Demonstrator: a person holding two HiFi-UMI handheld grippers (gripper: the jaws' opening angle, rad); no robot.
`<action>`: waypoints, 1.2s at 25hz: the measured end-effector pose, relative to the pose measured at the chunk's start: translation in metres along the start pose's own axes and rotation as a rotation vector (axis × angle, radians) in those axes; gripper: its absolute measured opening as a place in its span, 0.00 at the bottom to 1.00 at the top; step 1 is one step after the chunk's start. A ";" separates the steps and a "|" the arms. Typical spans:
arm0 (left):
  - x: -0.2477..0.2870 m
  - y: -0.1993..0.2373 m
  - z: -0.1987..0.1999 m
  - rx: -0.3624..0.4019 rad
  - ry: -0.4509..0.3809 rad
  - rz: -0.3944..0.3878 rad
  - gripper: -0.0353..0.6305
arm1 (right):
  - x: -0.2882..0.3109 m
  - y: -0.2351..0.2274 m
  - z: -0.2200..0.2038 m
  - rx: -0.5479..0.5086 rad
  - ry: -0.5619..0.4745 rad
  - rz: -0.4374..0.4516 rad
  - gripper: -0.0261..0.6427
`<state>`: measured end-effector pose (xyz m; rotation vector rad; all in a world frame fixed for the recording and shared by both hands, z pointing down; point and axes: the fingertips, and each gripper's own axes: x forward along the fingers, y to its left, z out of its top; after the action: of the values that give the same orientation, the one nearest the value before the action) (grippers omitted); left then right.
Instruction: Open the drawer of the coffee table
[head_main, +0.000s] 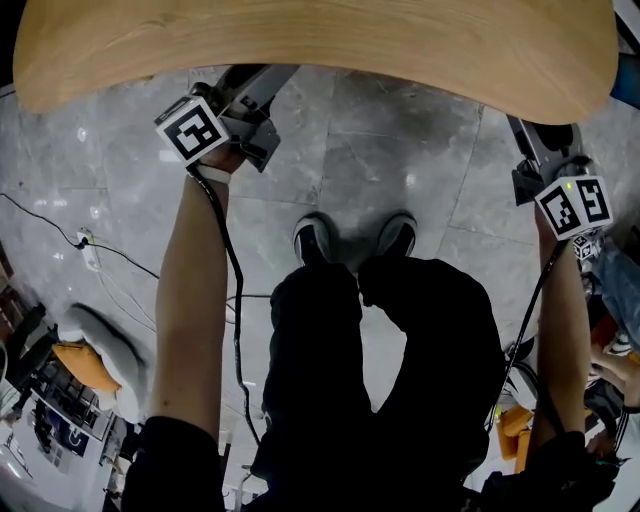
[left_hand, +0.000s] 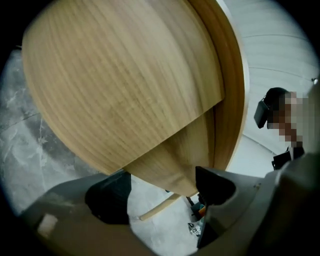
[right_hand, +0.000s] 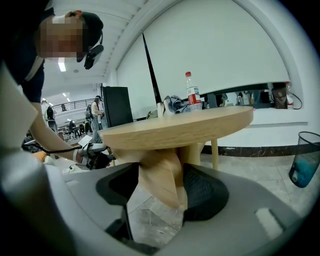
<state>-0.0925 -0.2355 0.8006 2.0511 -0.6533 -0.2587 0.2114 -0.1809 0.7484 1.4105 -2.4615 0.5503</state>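
Along the near left edge of the coffee table (head_main: 320, 50), the left gripper (left_hand: 161, 192) gapes wide and empty. The wooden body under the top, likely the drawer (left_hand: 175, 160), hangs just ahead of its tips. Rightward, the right gripper (right_hand: 157, 187), also wide, straddles that wood unclamped, so it seems nearer.

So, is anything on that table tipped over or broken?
Nothing stands out. The bottle stands upright on the wooden table, and nothing looks spilled around it. A wooden piece hangs down under the tabletop, but it looks whole, not cracked.
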 end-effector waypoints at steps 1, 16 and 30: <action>-0.001 0.002 -0.001 0.008 0.003 0.009 0.68 | 0.001 0.000 0.000 0.002 -0.002 0.010 0.46; -0.021 -0.005 -0.014 -0.015 -0.014 0.077 0.67 | -0.014 0.021 -0.011 -0.045 0.046 0.101 0.40; -0.090 -0.018 -0.089 0.158 0.403 0.381 0.65 | -0.053 0.063 -0.046 -0.040 0.200 0.042 0.43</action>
<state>-0.1238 -0.1144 0.8270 1.9950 -0.8082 0.4290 0.1852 -0.0906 0.7565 1.2275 -2.3350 0.6152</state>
